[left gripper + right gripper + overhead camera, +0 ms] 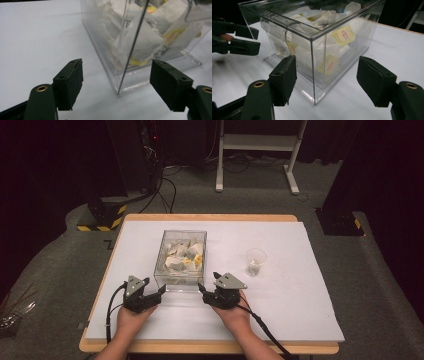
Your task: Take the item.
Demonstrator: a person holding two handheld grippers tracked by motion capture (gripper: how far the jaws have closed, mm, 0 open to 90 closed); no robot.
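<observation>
A clear plastic box [181, 281] holding several white and yellow tea bags [184, 256] stands mid-table. My left gripper [154, 285] sits at its near left corner, jaws open; in the left gripper view the box's corner edge [130, 50] rises just beyond the gap of the left gripper [116, 82], untouched. My right gripper [209, 281] is at the near right corner, also open. In the right gripper view the box's corner [313, 75] stands between the spread jaws of the right gripper [327, 80], with no pad pressing on it. The left gripper [247, 40] shows beyond the box.
A clear plastic cup [255, 261] stands upright to the right of the box. The white table top [280, 295] spreads wide around both. Beyond the far edge are dark stands, cables and a white frame on the floor.
</observation>
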